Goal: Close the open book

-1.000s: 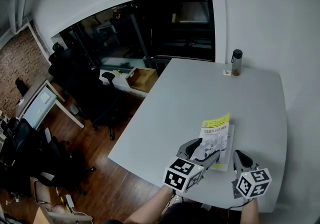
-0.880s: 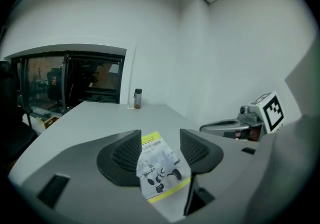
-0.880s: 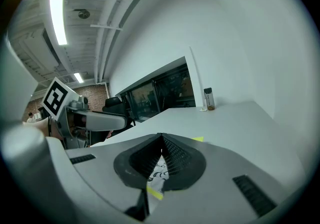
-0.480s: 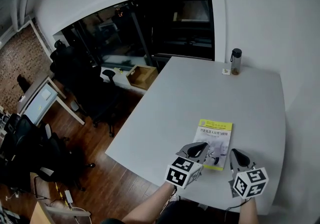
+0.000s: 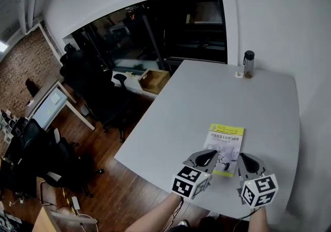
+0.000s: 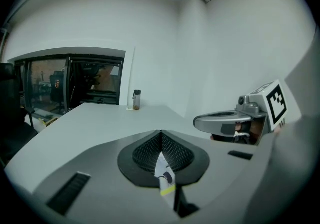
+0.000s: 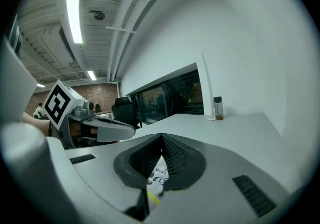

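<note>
I see the book (image 5: 225,143) lying closed, cover up, near the table's (image 5: 207,91) front edge. L gripper (image 5: 209,156) and R gripper (image 5: 243,160) are both pressed together, nothing pinched, at the book's near corners.

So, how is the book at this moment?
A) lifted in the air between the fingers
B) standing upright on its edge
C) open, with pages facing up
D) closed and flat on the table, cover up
D: in the head view the book lies flat on the table as one closed block, and its printed cover with the yellow band faces up.
</note>
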The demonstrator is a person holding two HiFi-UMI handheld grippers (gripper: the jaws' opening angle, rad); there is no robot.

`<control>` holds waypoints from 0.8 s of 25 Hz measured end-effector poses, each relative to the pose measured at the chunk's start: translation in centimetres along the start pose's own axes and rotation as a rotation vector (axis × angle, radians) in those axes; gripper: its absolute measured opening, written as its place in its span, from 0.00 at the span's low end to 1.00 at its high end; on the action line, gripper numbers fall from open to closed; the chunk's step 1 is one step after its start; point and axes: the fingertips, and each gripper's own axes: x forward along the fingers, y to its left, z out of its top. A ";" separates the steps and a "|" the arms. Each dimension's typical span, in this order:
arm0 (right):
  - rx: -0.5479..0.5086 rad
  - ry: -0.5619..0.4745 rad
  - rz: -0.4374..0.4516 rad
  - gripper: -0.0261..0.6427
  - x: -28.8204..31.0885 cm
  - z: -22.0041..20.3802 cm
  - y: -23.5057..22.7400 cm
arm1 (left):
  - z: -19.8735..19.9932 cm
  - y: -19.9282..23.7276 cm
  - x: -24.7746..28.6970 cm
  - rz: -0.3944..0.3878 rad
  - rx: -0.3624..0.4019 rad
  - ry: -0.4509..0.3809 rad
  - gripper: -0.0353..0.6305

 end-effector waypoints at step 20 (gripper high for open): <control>-0.126 -0.102 -0.108 0.04 -8.7 2.6 16.0 | 0.4 -5.0 -16.7 -0.125 0.115 -0.110 0.06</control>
